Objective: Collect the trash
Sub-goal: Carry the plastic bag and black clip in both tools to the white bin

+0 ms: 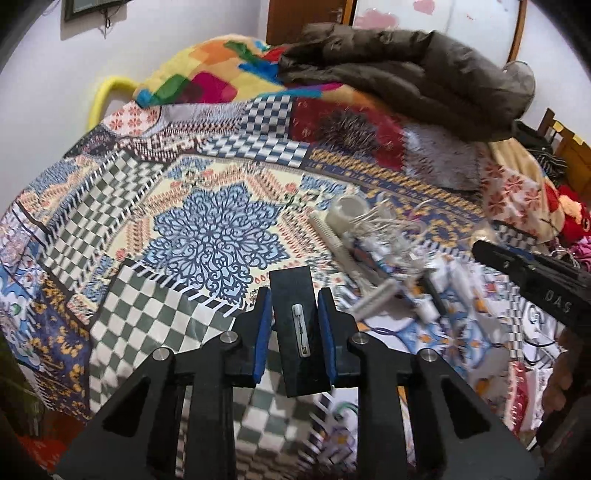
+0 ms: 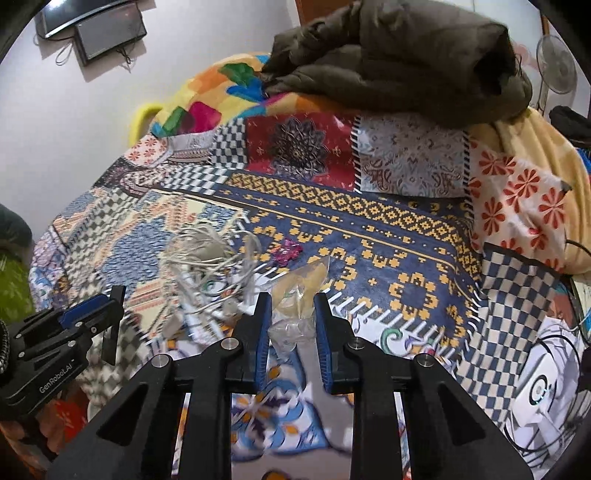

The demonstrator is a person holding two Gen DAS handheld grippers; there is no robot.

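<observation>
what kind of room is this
Most likely a bedroom. A patchwork bedsheet covers a wide soft surface, a brown jacket lies on a colourful blanket at its far end, and a door stands behind.

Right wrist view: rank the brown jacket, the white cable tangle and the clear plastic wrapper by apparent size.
1. brown jacket, largest.
2. white cable tangle.
3. clear plastic wrapper, smallest, between the right gripper fingers; it is nearest the camera, so its true size is unsure.

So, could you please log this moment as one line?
left gripper: shut on black card | right gripper: open around clear wrapper | cables: left of wrapper, on bedspread
</observation>
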